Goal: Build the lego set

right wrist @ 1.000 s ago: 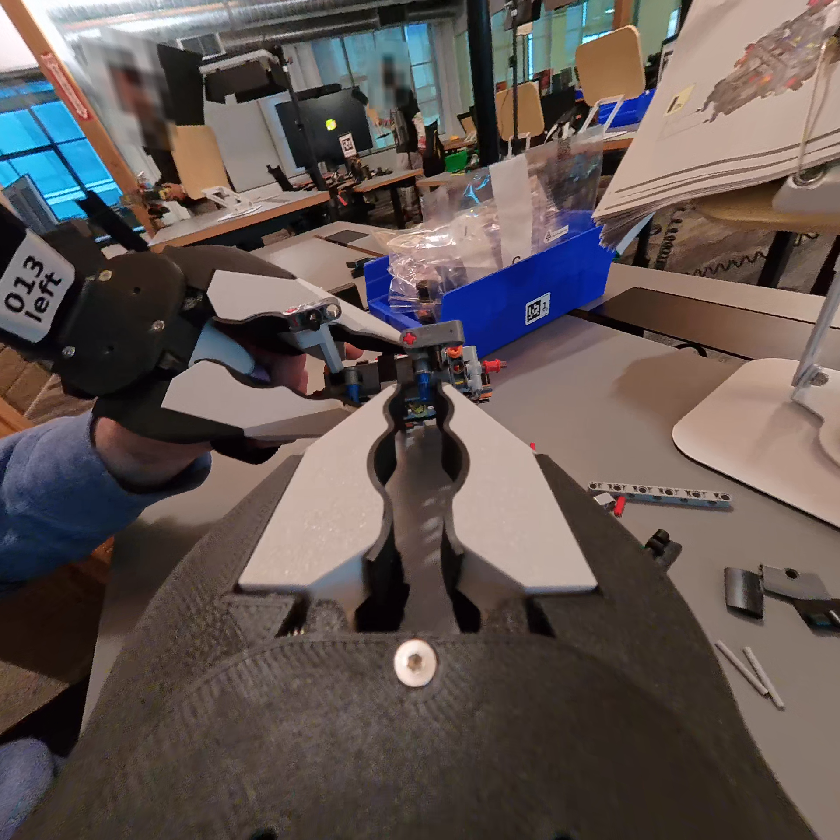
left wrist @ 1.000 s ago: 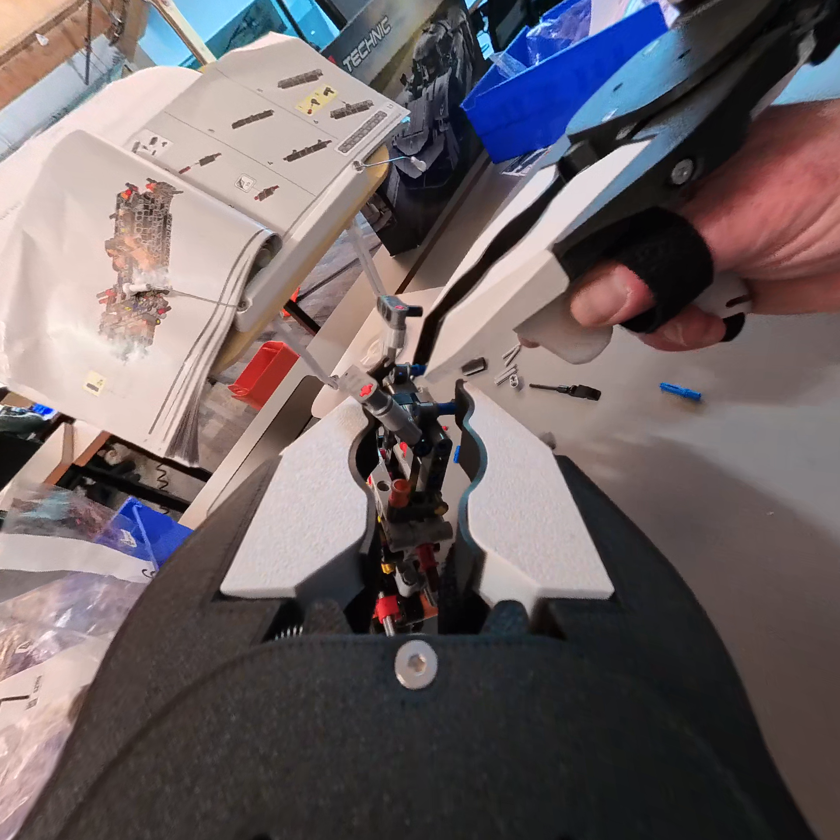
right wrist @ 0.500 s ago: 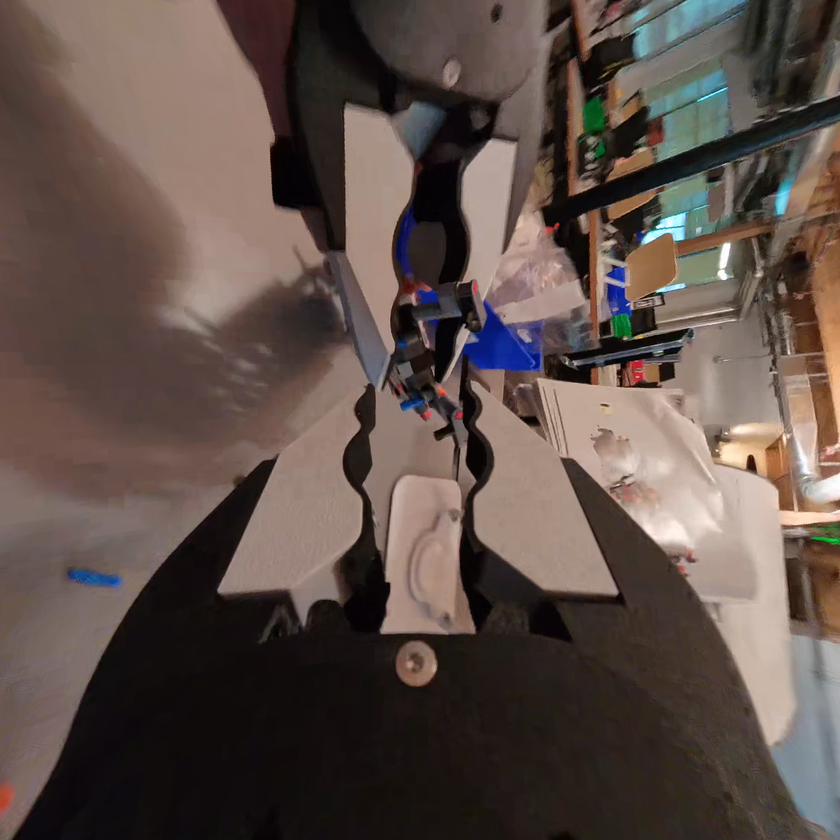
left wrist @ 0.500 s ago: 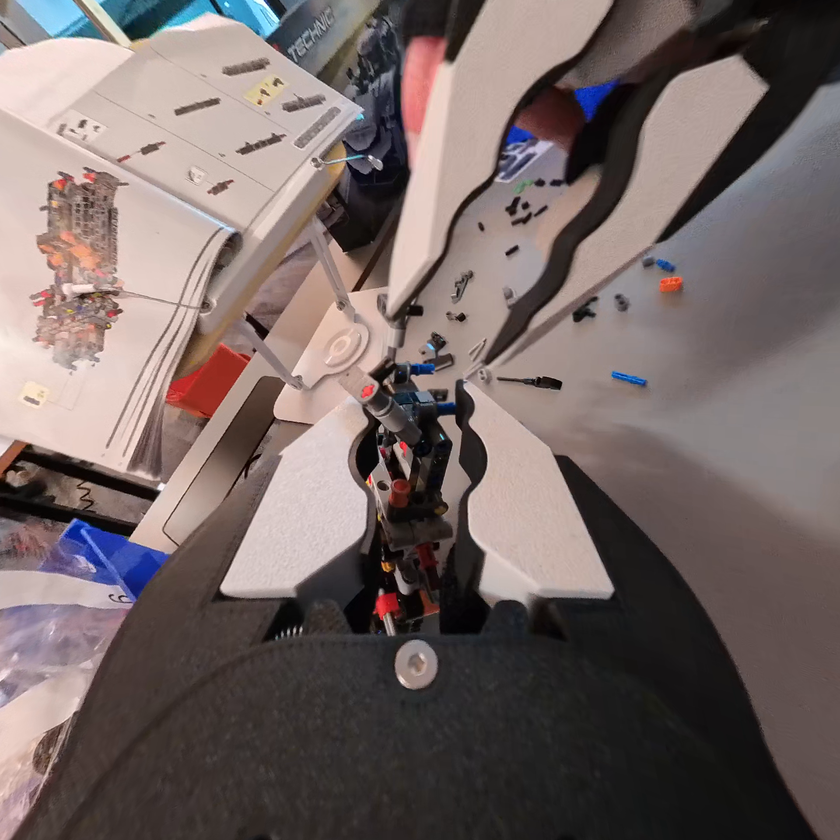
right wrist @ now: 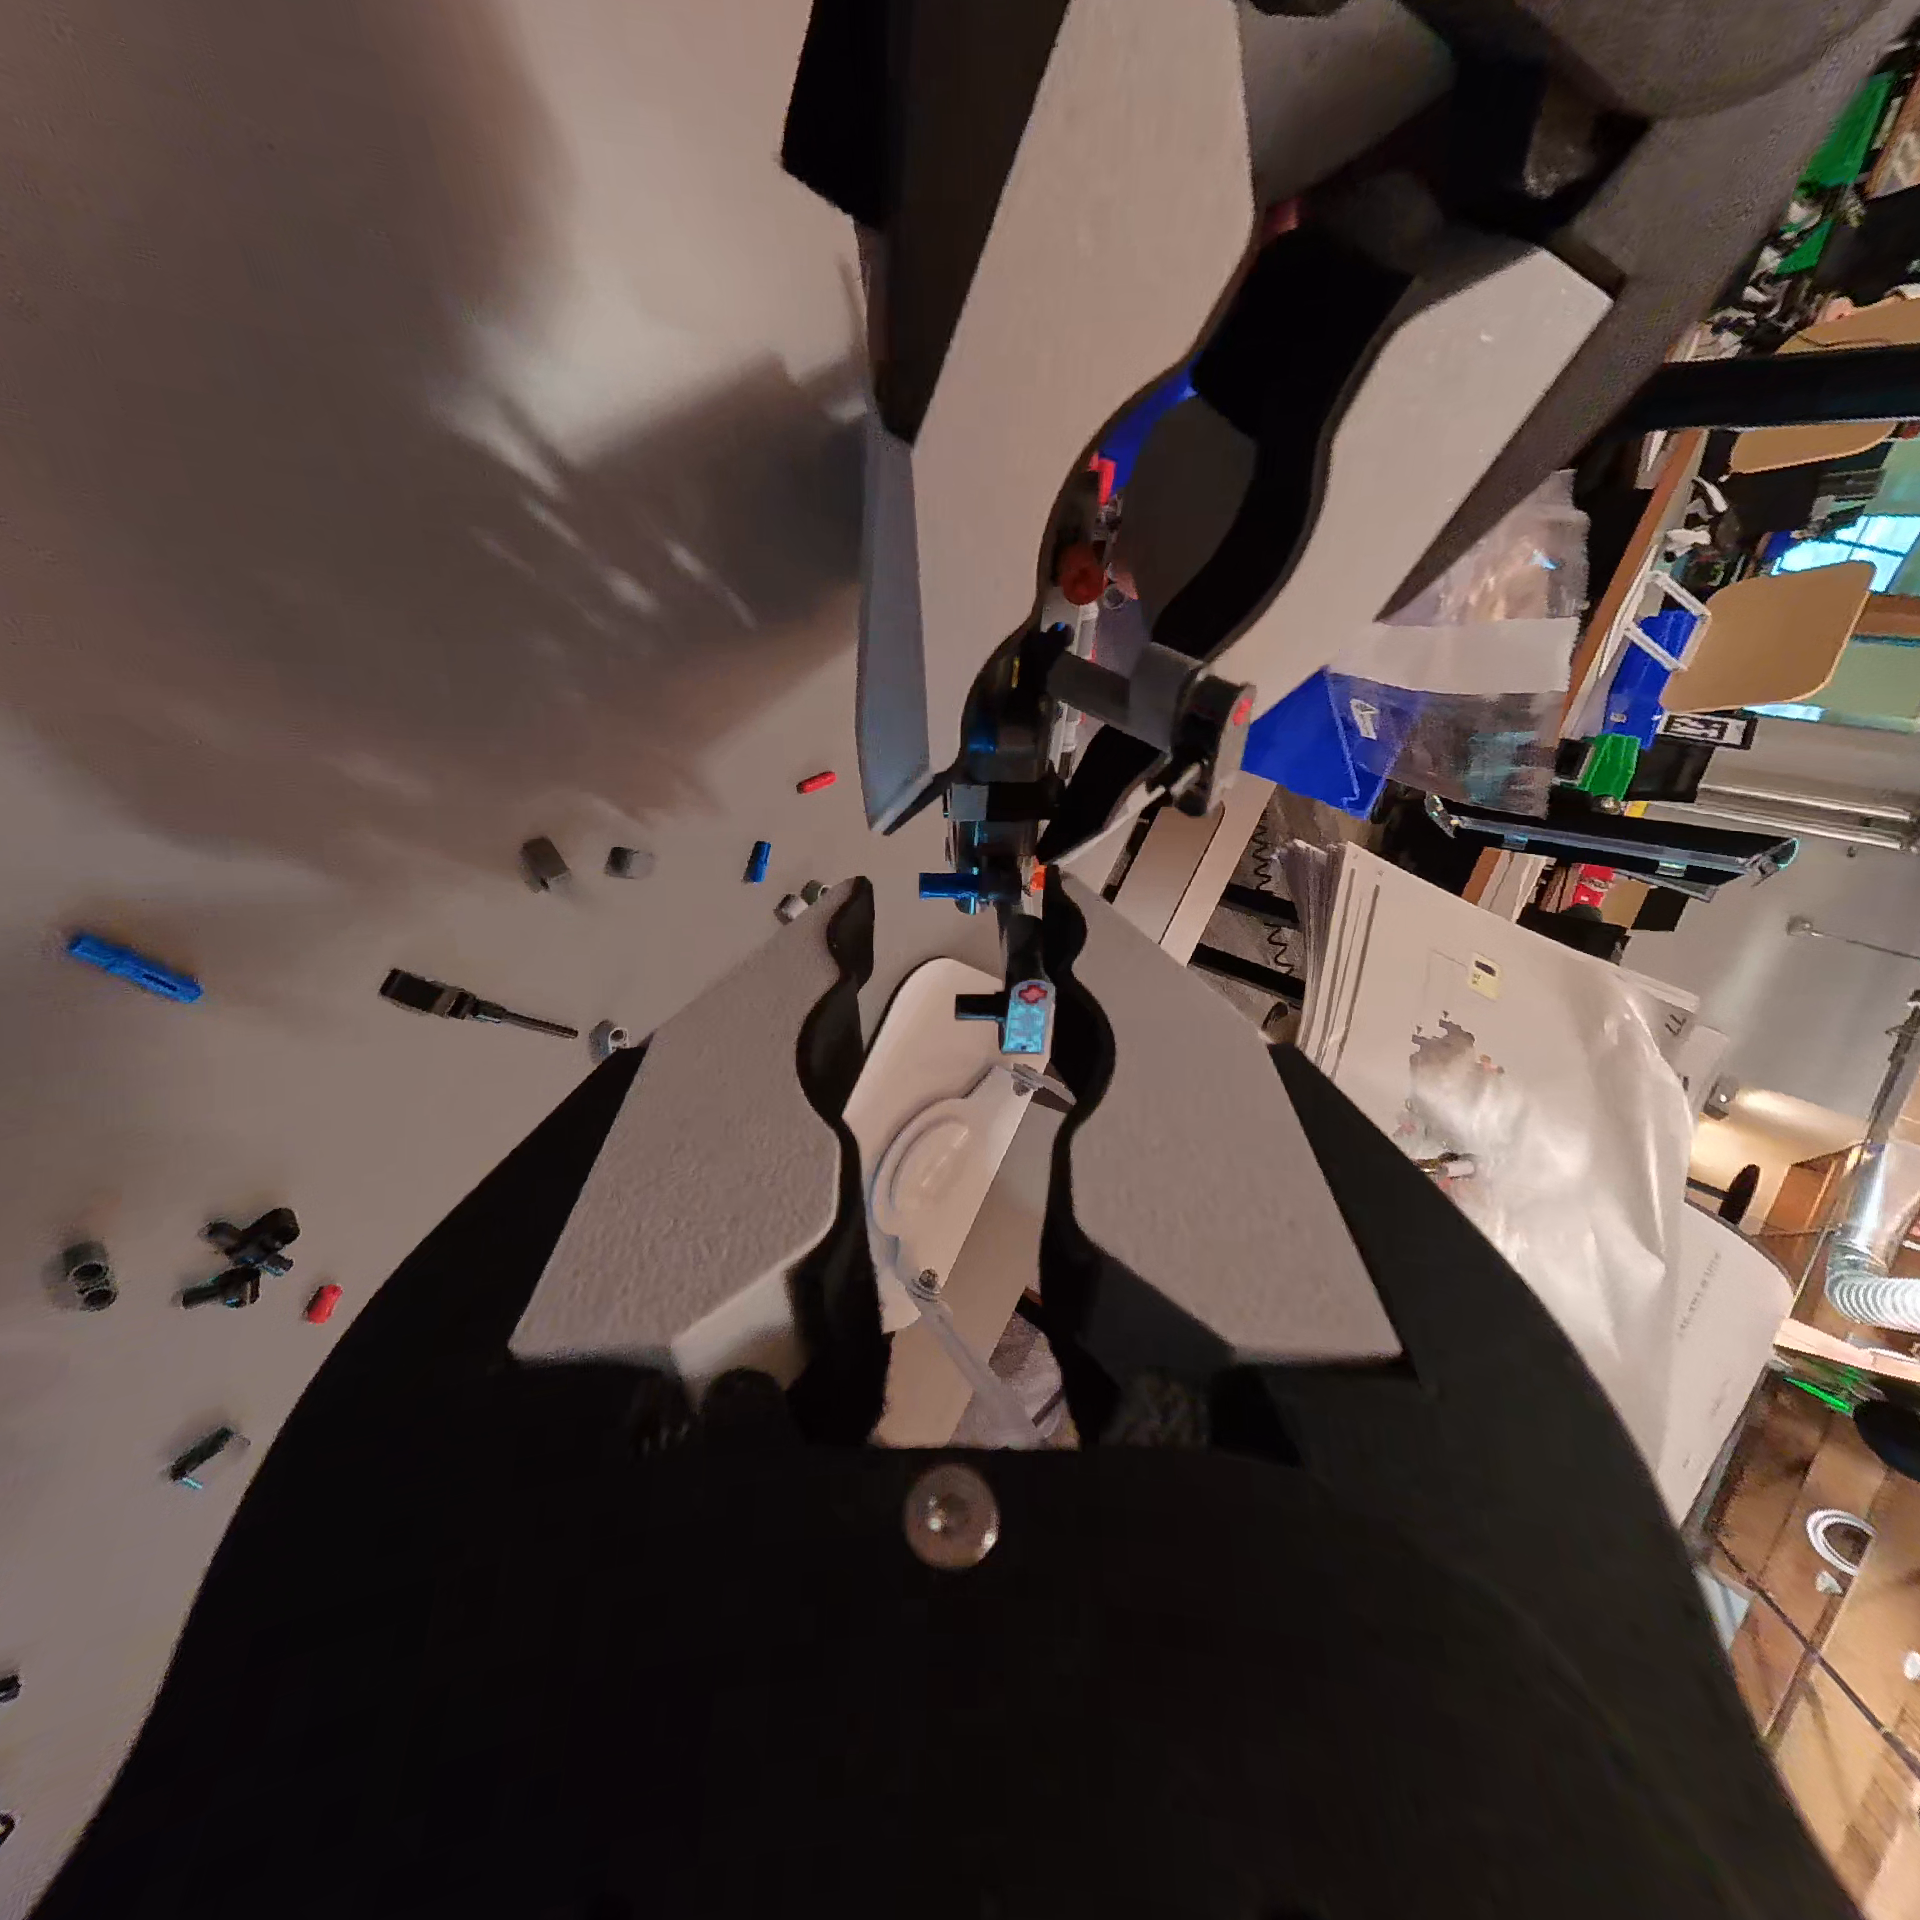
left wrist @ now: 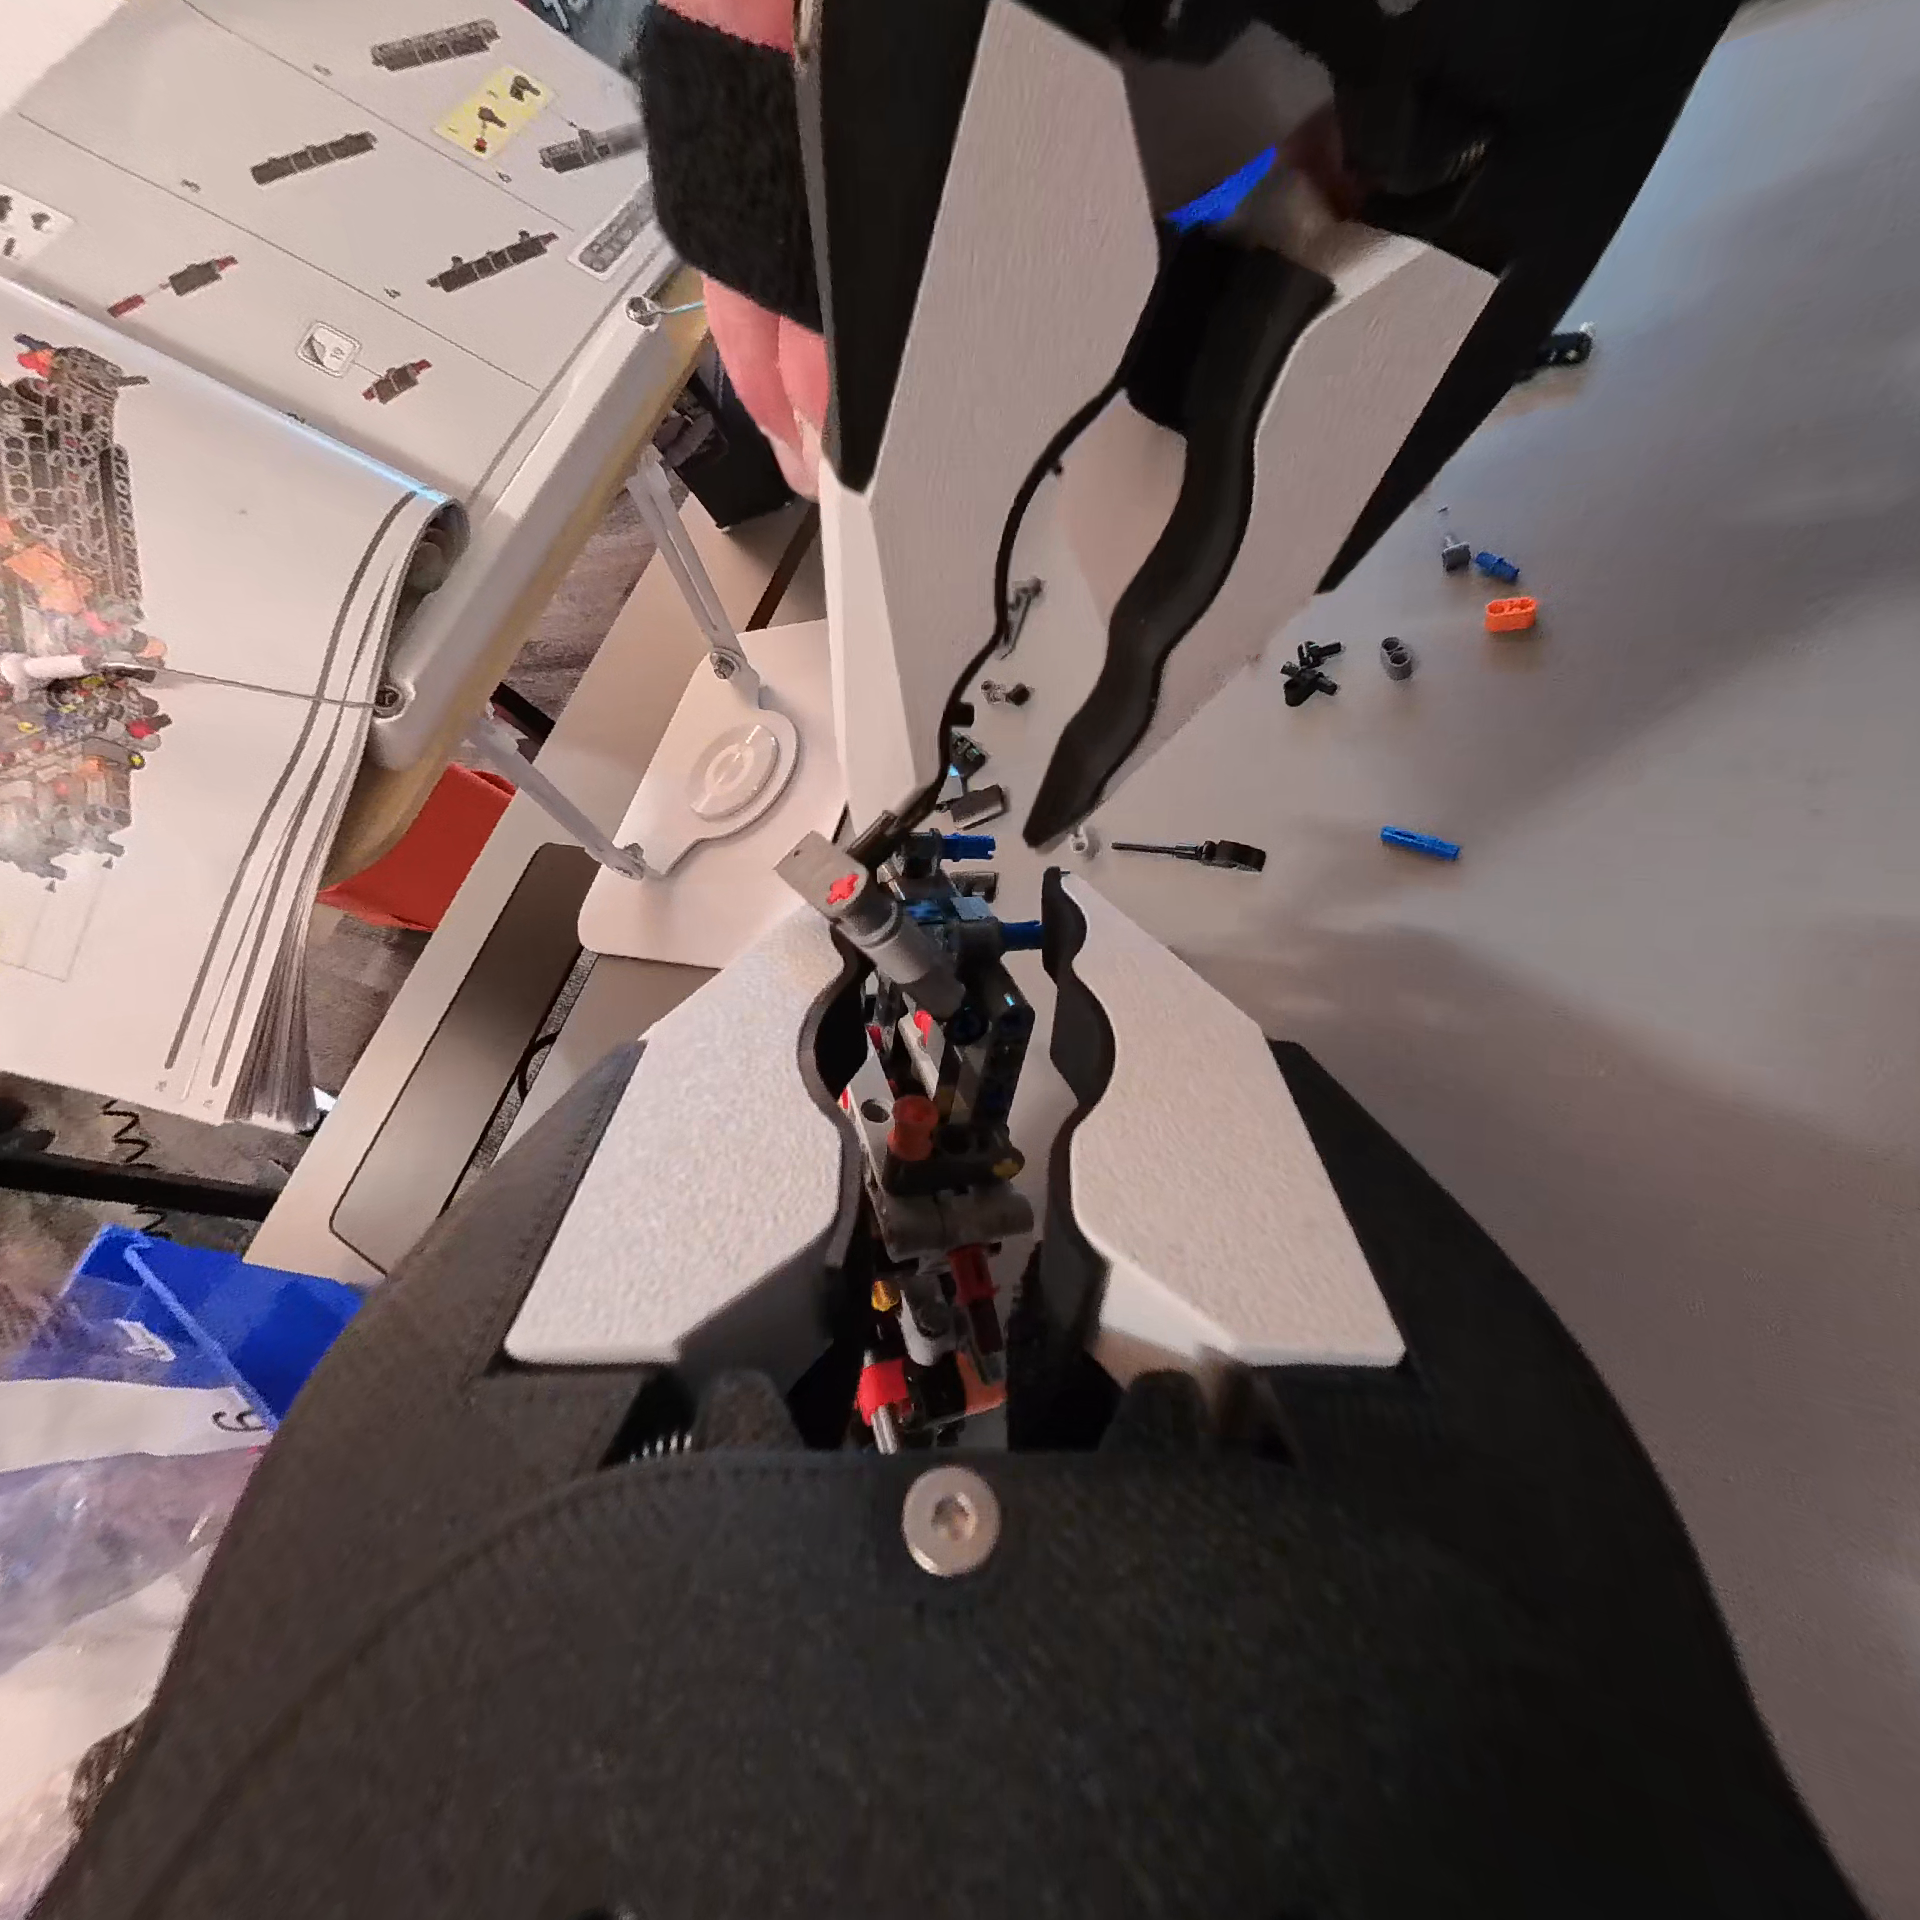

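My left gripper (left wrist: pixel 935 902) is shut on a dark lego assembly (left wrist: pixel 940 1091) of black, grey, red and blue parts, which stands up between its fingers. A grey connector (left wrist: pixel 831 883) with a red cross end sticks out at its top. My right gripper (right wrist: pixel 954 889) faces the left one tip to tip, jaws apart. A thin black axle with a small grey end piece (right wrist: pixel 1029 1013) reaches from the assembly (right wrist: pixel 997 790) into its gap, against the right finger. In the left wrist view the right gripper (left wrist: pixel 951 826) comes down from above.
An open instruction booklet (left wrist: pixel 260 436) rests on a stand with a white base (left wrist: pixel 717 790) at the left. Loose parts lie on the grey table: a blue pin (left wrist: pixel 1419 844), a black axle piece (left wrist: pixel 1195 854), an orange piece (left wrist: pixel 1509 615). A blue bin (left wrist: pixel 197 1309) holds bags. Both grippers' tips are close together, under 4 cm apart.
The right gripper has swung from beside the assembly to face the left gripper head on, and its jaws stand wider. The left gripper has kept its hold and tilted a little.
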